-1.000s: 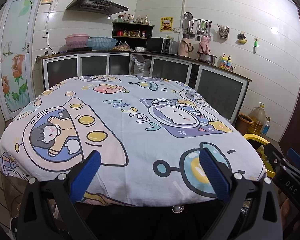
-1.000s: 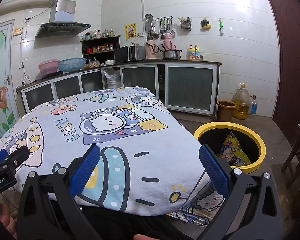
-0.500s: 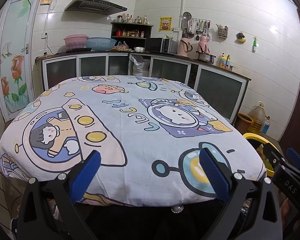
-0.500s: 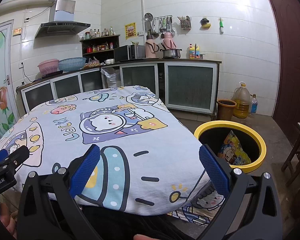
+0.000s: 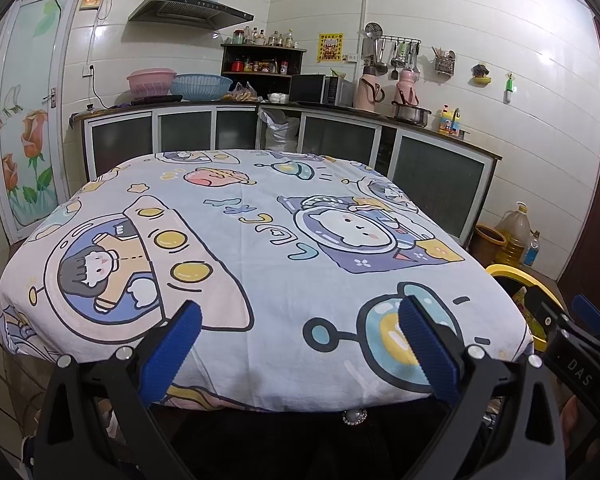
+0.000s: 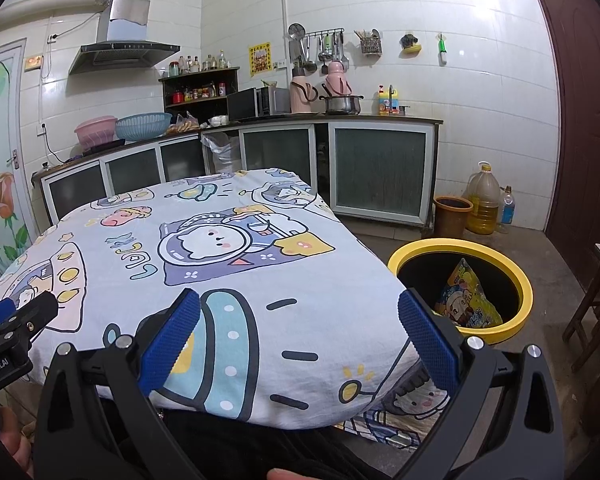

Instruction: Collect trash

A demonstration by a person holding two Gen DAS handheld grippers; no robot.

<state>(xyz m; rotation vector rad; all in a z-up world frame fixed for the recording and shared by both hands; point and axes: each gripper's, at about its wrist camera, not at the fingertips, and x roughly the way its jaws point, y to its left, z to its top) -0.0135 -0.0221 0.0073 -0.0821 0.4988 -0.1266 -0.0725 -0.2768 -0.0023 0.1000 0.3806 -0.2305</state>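
Trash in the form of a colourful snack packet [image 6: 466, 300] lies inside the yellow-rimmed bin [image 6: 500, 332], leaning against its dark inner wall. In the right wrist view the bin stands on the floor at about 2 o'clock from the right gripper [image 6: 299, 334], just beyond its right blue pad and beside the near right corner of the table. The right gripper is spread wide with nothing between its pads, poised over the near edge of the tablecloth [image 6: 228, 216]. The left gripper [image 5: 299, 334] is likewise spread wide and empty, over the same cloth edge. In the left wrist view the bin [image 5: 504, 270] shows only as a yellow arc at 3 o'clock, partly hidden behind the right gripper, which enters from the right edge.

Against the frames half a second and one second ago, almost nothing differs: both grippers hold the same wide spread and the packet lies in the same place in the bin. The views shift only very slightly.

Readable writing is sparse. The right gripper's body, seen in the left wrist view, carries the letters "DAS". The left gripper's body, seen at 9 o'clock in the right wrist view, reads "GenRobot.AI". The cloth bears cartoon lettering that is too stylised to read with certainty, and the print on the packet and on the yellow wall poster [image 6: 259, 58] is too small to make out.
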